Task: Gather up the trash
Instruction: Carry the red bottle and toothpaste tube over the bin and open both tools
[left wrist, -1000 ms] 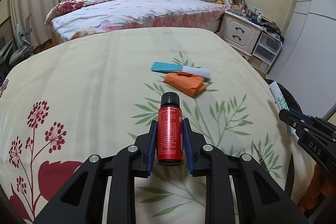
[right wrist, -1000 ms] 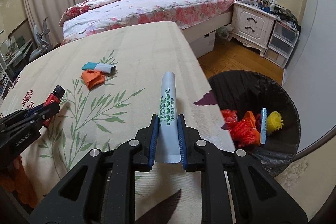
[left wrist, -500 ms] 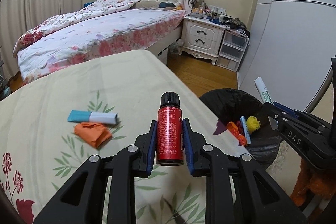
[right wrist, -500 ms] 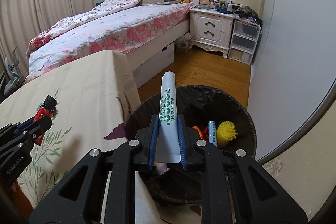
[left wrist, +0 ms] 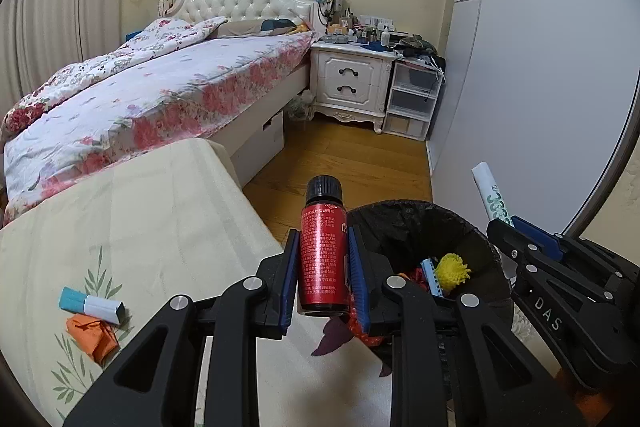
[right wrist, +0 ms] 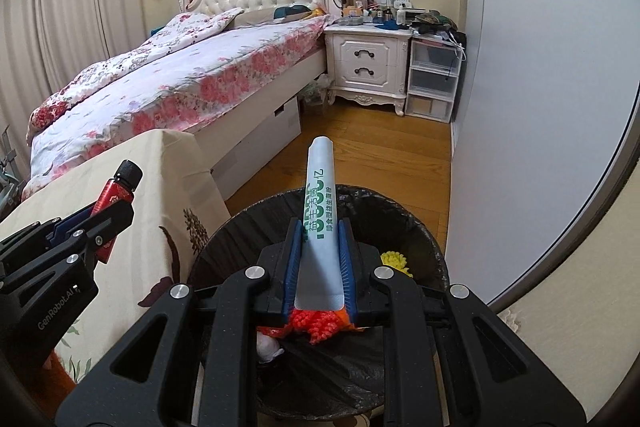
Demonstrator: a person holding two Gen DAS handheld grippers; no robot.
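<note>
Red bottle (left wrist: 323, 259), black cap, standing upright in my left claw (left wrist: 323, 279); white tube (right wrist: 320, 227) pointing up in my right claw (right wrist: 319, 267) above the black bin (right wrist: 420, 227).

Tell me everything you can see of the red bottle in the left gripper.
The red bottle is small and cylindrical, with a glossy red metallic-looking label bearing fine white print and a black ribbed screw cap, closed. It stands upright between the left gripper's blue pads, clamped at mid-body, cap pointing away from the camera. It hangs beside the black-lined trash bin's rim, touching nothing else.
</note>
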